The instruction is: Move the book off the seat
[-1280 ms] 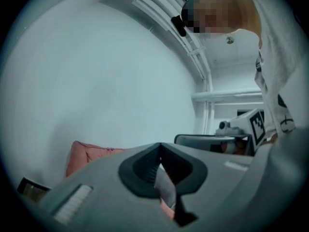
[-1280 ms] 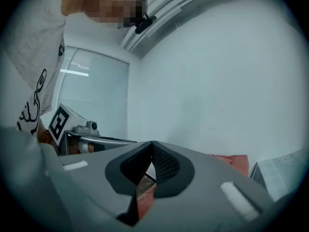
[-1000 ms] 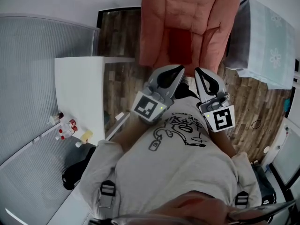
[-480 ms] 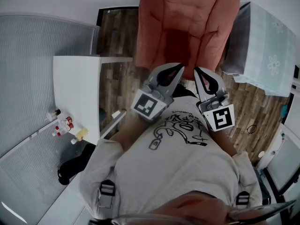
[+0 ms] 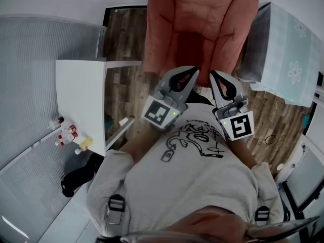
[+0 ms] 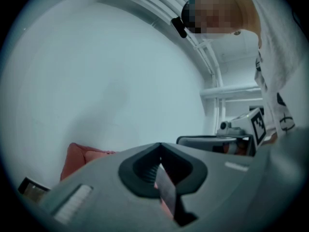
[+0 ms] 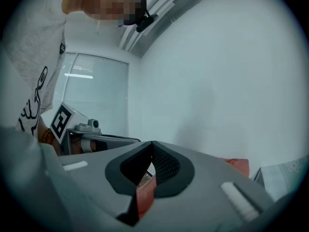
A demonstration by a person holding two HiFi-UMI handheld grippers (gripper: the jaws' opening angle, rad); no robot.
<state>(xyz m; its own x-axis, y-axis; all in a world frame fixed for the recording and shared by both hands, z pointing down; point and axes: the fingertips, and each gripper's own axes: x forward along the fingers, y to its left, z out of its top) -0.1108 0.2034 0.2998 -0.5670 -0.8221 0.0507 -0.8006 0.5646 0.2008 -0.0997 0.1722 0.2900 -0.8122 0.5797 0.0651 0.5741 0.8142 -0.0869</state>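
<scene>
A dark red book (image 5: 191, 47) lies flat on the seat of a salmon-pink armchair (image 5: 167, 29) at the top of the head view. Both grippers hang side by side in front of the person's chest, just short of the seat's front edge. My left gripper (image 5: 195, 71) is shut and holds nothing. My right gripper (image 5: 212, 74) is likewise shut and empty. In the left gripper view the closed jaws (image 6: 160, 144) aim at a pale wall over the armchair's back (image 6: 79, 156). The right gripper view shows its shut jaws (image 7: 152, 142) with the armchair (image 7: 237, 164) behind.
A white table (image 5: 81, 97) stands to the left, with small bottles (image 5: 68, 134) by its near end. A table under a pale teal cloth (image 5: 286, 44) stands right of the armchair. A black bag (image 5: 76, 178) lies on the floor at lower left. Wood flooring surrounds the chair.
The armchair and side tables have slid slightly nearer and leftward in the head view as the person steps in. Both grippers stay shut and keep their place before the chest.
</scene>
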